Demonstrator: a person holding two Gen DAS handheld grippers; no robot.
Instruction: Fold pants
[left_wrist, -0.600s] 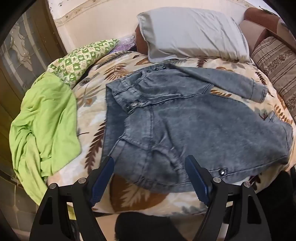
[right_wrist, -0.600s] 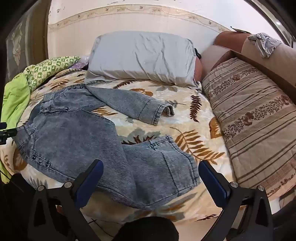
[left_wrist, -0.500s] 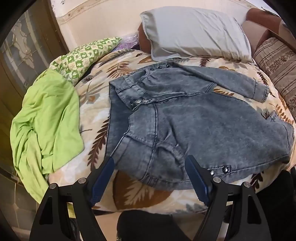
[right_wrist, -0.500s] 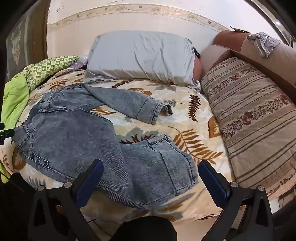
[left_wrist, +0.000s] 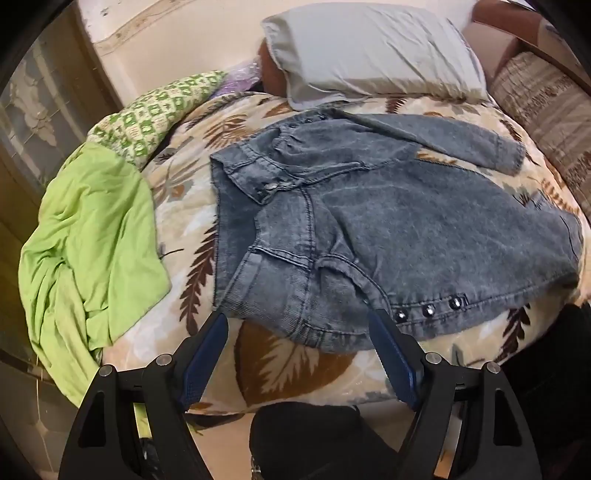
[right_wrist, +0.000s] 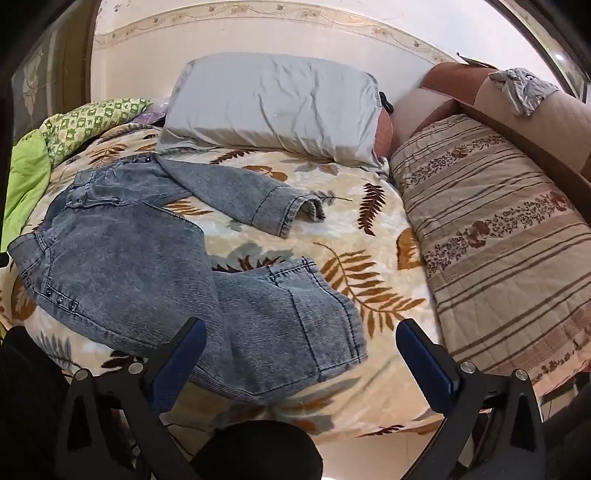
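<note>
Grey-blue denim pants (left_wrist: 388, 221) lie spread on the leaf-print blanket (left_wrist: 184, 206), waistband to the left, legs to the right. My left gripper (left_wrist: 299, 332) is open and empty, just short of the waistband's near edge. In the right wrist view the pants (right_wrist: 129, 266) show both legs: the far leg's cuff (right_wrist: 295, 214) and the near leg's cuff (right_wrist: 314, 317). My right gripper (right_wrist: 299, 343) is open and empty, hovering above the near cuff at the bed's front edge.
A grey pillow (right_wrist: 273, 103) lies at the head of the bed. A striped cushion (right_wrist: 498, 236) runs along the right. A green cloth (left_wrist: 88, 236) and a green patterned pillow (left_wrist: 155, 110) lie at the left. A wall stands behind.
Both grippers have pulled back a little from the bed. The pants sit slightly farther away in both views and have not moved on the blanket.
</note>
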